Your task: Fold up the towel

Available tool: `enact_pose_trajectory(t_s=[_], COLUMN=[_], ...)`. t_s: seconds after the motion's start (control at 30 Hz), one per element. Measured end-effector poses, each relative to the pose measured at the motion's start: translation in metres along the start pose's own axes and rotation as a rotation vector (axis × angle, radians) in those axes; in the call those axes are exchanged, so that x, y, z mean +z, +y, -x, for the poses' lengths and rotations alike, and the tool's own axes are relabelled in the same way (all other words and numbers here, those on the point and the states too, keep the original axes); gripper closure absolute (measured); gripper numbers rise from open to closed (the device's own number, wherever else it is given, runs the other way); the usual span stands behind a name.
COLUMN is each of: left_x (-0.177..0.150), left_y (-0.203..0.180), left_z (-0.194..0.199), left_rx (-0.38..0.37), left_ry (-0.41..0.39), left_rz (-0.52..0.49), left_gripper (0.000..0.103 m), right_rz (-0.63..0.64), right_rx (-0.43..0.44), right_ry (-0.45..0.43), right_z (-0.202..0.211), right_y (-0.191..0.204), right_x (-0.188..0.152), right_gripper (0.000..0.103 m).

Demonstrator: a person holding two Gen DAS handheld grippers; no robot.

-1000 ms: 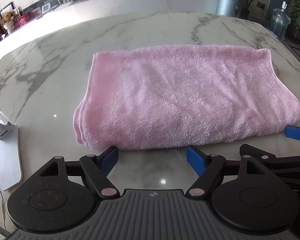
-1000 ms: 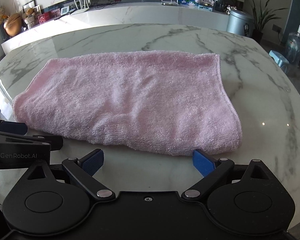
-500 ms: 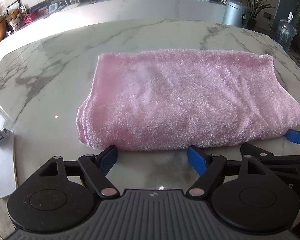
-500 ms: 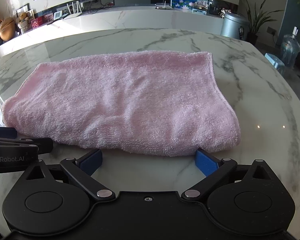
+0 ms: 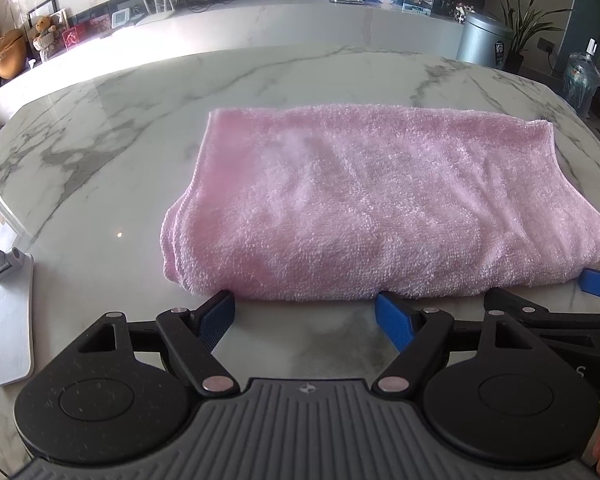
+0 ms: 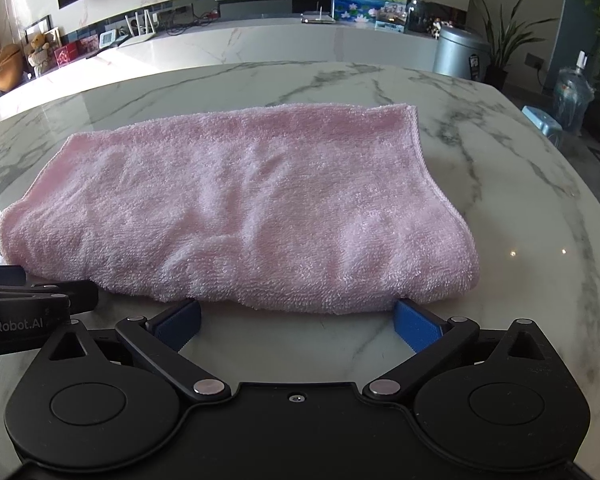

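The pink towel (image 5: 380, 208) lies folded on the marble bench (image 5: 100, 152), a thick oblong with its rounded fold along the near edge and its layered ends out to either side. In the left wrist view it fills the middle and the 3 o'clock half of the bench; in the right wrist view the towel (image 6: 244, 208) runs from the centre out toward 9 o'clock.

The left claw (image 5: 308, 312) stands well open at 6 o'clock of the towel – its two blue pads (image 5: 218, 316) rest right at the near fold, one under the towel's left corner and one about midway along, with bare marble between them and nothing gripped. The right claw (image 6: 298, 320) is spread about as wide as it goes, its blue pads (image 6: 418, 326) likewise tucked against the fold's lower edge, one near the towel's right corner; it holds nothing either. Whether the pads actually touch the cloth I cannot tell.

The two claws sit side by side – each one's black linkage pokes into the other's view. At 8 o'clock on the bench, well apart from the towel, lies a flat grey stand base (image 5: 10, 328). Beyond, at 1 o'clock, a grey bin (image 5: 486, 42) stands on the floor.
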State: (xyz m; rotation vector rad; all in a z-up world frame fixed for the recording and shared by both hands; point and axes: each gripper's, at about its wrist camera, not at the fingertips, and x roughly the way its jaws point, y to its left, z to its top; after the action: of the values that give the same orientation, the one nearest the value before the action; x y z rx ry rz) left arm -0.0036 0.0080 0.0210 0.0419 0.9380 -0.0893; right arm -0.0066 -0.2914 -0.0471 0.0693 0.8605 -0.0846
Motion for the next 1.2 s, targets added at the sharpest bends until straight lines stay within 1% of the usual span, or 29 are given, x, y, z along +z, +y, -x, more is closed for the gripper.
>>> enact_pose_trajectory(t_s=[0.27,0.47,1.2], left_x=[-0.002,-0.001,0.008], left_y=[-0.001,-0.002,-0.007], left_z=[-0.001,-0.001,-0.007], left_rx=[0.011,0.015,0.027], left_ry=[-0.031,-0.032,-0.037], left_rz=[0.004,0.007,0.02], left_gripper=[0.026,0.026,0.026], right_rz=[0.001,0.002,0.004], right_rx=[0.0,0.001,0.003], right_ry=[-0.009,-0.016,-0.025], right_z=[0.002,0.004,0.002], right_y=[0.005,0.01,0.008], right_x=[-0.001,-0.002,0.0], right_gripper=[0.0,0.0,0.0])
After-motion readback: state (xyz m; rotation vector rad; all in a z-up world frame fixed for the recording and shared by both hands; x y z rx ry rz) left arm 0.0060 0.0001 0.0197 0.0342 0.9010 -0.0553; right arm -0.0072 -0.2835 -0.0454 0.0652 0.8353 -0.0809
